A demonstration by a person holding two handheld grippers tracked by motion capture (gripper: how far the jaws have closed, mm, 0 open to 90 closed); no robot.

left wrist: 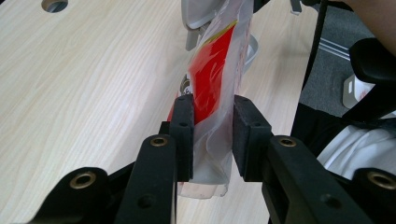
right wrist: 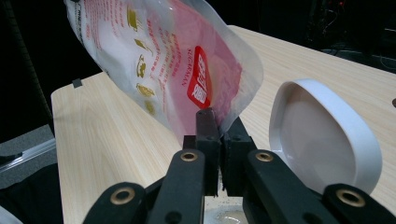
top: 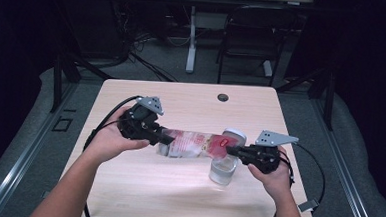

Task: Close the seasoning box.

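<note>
We hold a clear plastic pouch (top: 194,144) stretched between the two grippers, lifted off the wooden table (top: 191,101) and lying roughly level across its middle. The pouch carries red and pink printing, small gold pictures and a red label with white characters (we cannot read the finer lettering).

The left gripper (top: 160,137) pinches one end of the pouch. In the left gripper view its black pads (left wrist: 183,135) stand partly apart, with the pouch's folded, bulging end caught between them; the left pad presses on the red-printed face, and the plastic crumples down below the jaws. The left hand (top: 112,137) wraps the gripper body from underneath, with the grey three-cornered plate (top: 151,104) on top.

The right gripper (top: 231,151) grips the opposite end. In the right gripper view its jaws are pressed nearly together on the thin edge of the pouch (right wrist: 173,70), which fans up and to the left from the pinch. The right hand (top: 272,175) holds this gripper near the table's right edge.

Just below the right end of the pouch stands a clear container (top: 222,171) with a white lid (right wrist: 322,135) hinged open and standing up behind it. In the right gripper view the lid's hollow inside faces us, just right of the jaws.

A round cable hole (top: 223,97) sits near the table's far edge.
</note>
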